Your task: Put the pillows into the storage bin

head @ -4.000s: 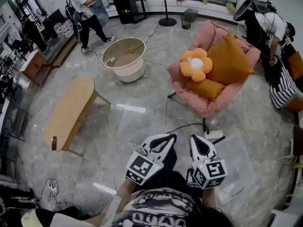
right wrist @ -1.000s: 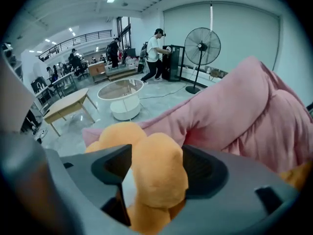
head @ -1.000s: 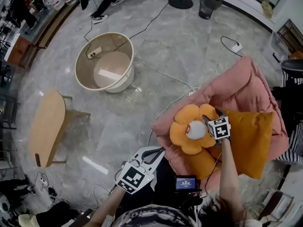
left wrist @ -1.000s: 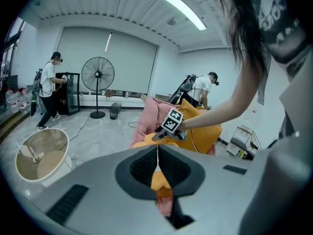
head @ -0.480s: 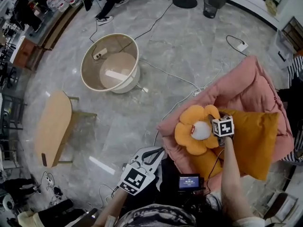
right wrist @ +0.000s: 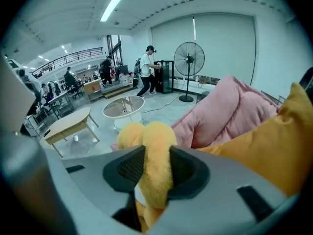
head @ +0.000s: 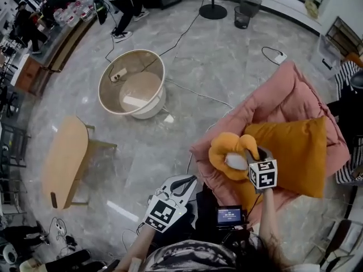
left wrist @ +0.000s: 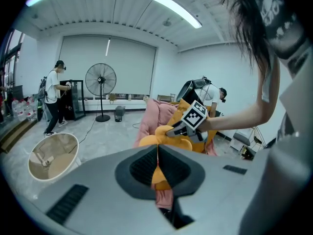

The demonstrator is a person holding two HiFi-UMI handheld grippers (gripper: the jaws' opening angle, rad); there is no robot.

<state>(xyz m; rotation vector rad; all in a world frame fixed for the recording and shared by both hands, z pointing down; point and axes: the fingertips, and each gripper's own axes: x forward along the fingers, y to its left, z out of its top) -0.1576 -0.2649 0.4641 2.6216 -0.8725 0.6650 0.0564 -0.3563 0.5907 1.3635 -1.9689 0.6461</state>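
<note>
As my right gripper (head: 251, 153) has just been closing, I see its jaws now clamped on a yellow petal of the flower pillow (head: 227, 147). The pillow is bunched up at the front of the pink chair (head: 283, 92), just beside the big orange cushion (head: 292, 152). My left gripper (head: 182, 183) hangs low in front of me, jaws pressed together with nothing between them. The round bin (head: 132, 51) stands well apart across the floor (head: 215, 55), near a wooden table (head: 65, 157).
</note>
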